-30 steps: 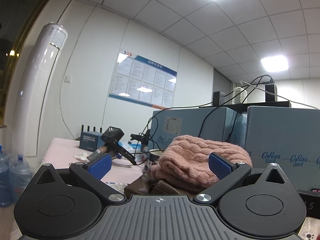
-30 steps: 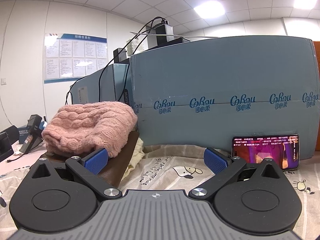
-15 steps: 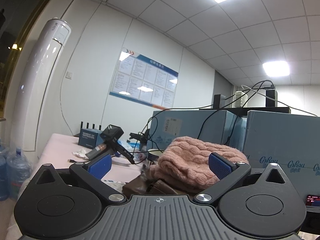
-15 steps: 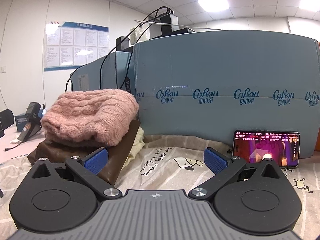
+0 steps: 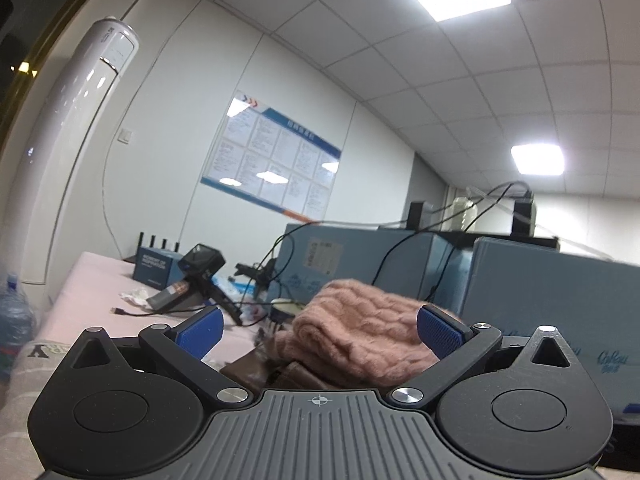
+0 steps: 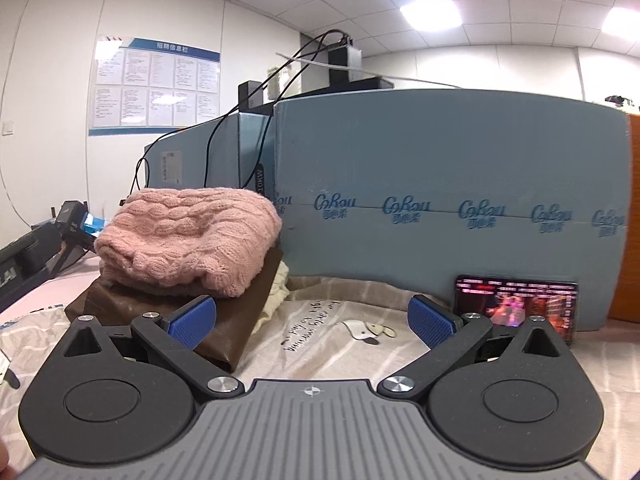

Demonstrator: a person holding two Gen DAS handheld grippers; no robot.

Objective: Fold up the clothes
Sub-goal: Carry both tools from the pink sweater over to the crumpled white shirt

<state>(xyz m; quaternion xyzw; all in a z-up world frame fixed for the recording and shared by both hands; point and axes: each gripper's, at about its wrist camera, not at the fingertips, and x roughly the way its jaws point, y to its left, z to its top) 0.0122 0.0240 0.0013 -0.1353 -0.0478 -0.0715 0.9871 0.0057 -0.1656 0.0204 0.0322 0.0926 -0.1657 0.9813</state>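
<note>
The left gripper is held level and tilted slightly, aimed across the table toward the pile of clothes, its blue-padded fingers spread wide with nothing between them. The right gripper also sits level and low over the bedsheet, fingers spread wide and empty.

Taking the pink sweater as the landmark: it is a thick cable-knit piece, folded into a rounded bundle with its folded edge facing the right gripper. It rests on top of a brown garment, smooth and leather-like, folded flat, whose near corner reaches down beside the right gripper's left finger. A cream cloth pokes out from under the right side of that pile. In the left wrist view the sweater lies ahead, between the spread fingers, with the brown garment showing under it.

Behind and to the right of the sweater stand large blue boxes printed with a repeated logo, with black cables running over them. To the right of the sweater, leaning against the box, a phone shows a lit screen. To the left of the sweater, on a pink table, lie a handheld camera device and a small dark blue box. On the wall behind hangs a notice board, and far left of it stands a tall white air conditioner.
</note>
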